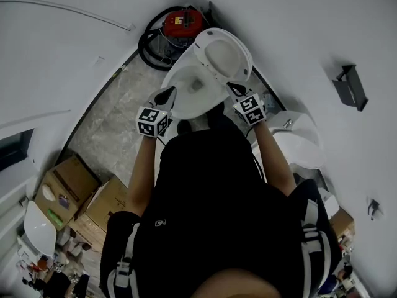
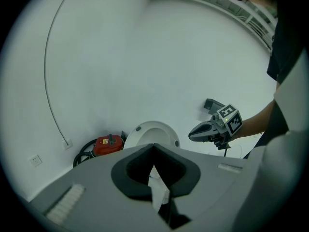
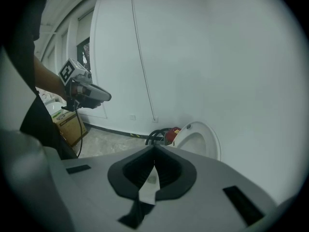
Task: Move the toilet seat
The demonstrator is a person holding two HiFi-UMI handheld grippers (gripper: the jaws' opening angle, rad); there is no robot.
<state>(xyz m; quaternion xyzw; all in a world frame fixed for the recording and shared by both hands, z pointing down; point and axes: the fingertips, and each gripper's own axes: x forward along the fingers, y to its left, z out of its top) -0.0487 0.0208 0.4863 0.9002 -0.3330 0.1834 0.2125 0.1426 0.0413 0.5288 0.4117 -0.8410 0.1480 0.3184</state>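
Observation:
The white toilet bowl (image 1: pixel 186 95) stands against the wall with its seat (image 1: pixel 222 56) raised upright behind it. My left gripper (image 1: pixel 167 92) hovers at the bowl's left rim, shut and holding nothing. My right gripper (image 1: pixel 233 87) is at the bowl's right rim, just below the raised seat, also shut and holding nothing. In the left gripper view the shut jaws (image 2: pixel 153 145) point toward the upright seat (image 2: pixel 152 134), with the right gripper (image 2: pixel 194 134) off to the right. The right gripper view shows its shut jaws (image 3: pixel 154 148), the seat (image 3: pixel 199 140) ahead and the left gripper (image 3: pixel 107 97) at left.
A red machine (image 1: pixel 183 22) with coiled black hoses sits on the floor behind the toilet. Cardboard boxes (image 1: pixel 69 186) lie at the lower left. Another white ceramic fixture (image 1: pixel 299 146) stands on the right. A paper holder (image 1: pixel 349 85) hangs on the right wall.

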